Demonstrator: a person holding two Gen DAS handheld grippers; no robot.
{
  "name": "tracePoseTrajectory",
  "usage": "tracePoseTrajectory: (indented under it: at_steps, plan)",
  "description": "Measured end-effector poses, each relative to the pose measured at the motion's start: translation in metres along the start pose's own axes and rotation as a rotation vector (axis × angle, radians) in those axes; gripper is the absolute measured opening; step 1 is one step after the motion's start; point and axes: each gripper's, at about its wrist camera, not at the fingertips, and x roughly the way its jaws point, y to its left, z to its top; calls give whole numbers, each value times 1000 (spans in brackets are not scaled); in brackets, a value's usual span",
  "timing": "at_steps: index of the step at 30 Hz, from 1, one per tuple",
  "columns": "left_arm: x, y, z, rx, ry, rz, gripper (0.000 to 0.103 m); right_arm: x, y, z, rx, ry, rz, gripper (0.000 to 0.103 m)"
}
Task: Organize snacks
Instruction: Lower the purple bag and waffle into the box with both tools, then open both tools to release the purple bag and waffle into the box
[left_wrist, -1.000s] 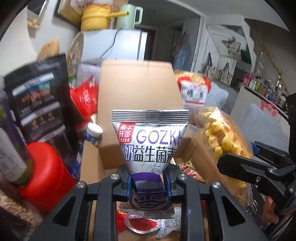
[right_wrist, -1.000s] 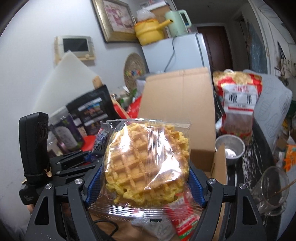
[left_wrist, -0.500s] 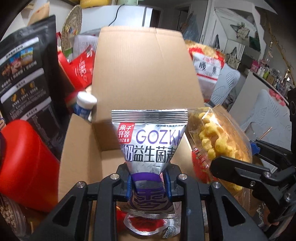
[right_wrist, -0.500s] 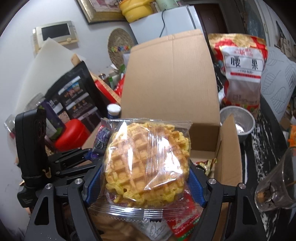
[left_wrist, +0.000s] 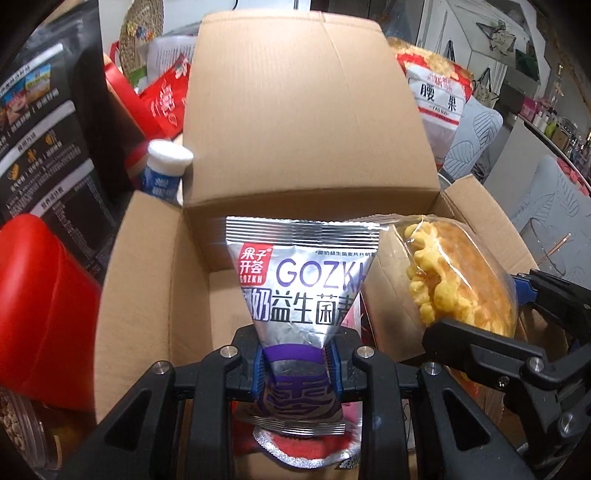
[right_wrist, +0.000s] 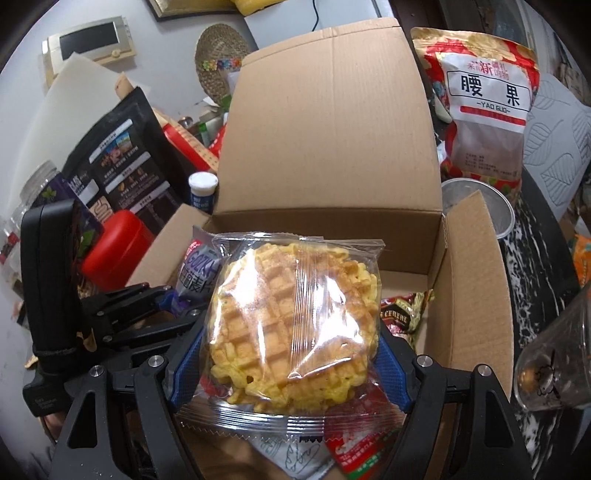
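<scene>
Between the left gripper's (left_wrist: 297, 363) tightly pinched fingers stands a silver-and-purple foil snack pouch (left_wrist: 300, 291); the right gripper's (right_wrist: 286, 363) fingers, spread wide, clamp a clear-wrapped yellow waffle (right_wrist: 293, 325). Both hang over the open brown cardboard box (right_wrist: 469, 295), likely for dropping inside.

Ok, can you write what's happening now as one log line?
left gripper: shut on silver packet | right gripper: shut on wrapped waffle | both over open cardboard box | step: drop in
</scene>
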Motion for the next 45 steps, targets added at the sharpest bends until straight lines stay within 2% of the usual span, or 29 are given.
tracePoseTrajectory:
  at_steps: [8, 11, 16, 23, 26, 30, 39, 45]
  plan:
    - [2, -3, 0, 11, 15, 17, 32, -1, 0, 0, 0, 18, -14, 82]
    - [0, -4, 1, 13, 6, 40, 41, -3, 2, 0, -9, 17, -38, 82]
    - [-7, -3, 2, 1, 3, 40, 63, -8, -2, -1, 17, 18, -45, 83]
    - [-16, -4, 0, -12, 0, 32, 65, -22, 2, 1, 7, 7, -86, 92]
    - [-25, -4, -1, -11, -9, 37, 65, -34, 6, 0, 4, -4, -58, 92]
    - [-40, -8, 0, -9, -28, 38, 65, -51, 17, -1, -20, -30, -85, 92]
    - [-102, -15, -4, 2, -128, 82, 65, -100, 46, -6, -60, -111, -103, 92]
    - [-148, -20, -12, 14, -195, 94, 65, -141, 70, -14, -107, -219, -118, 92]
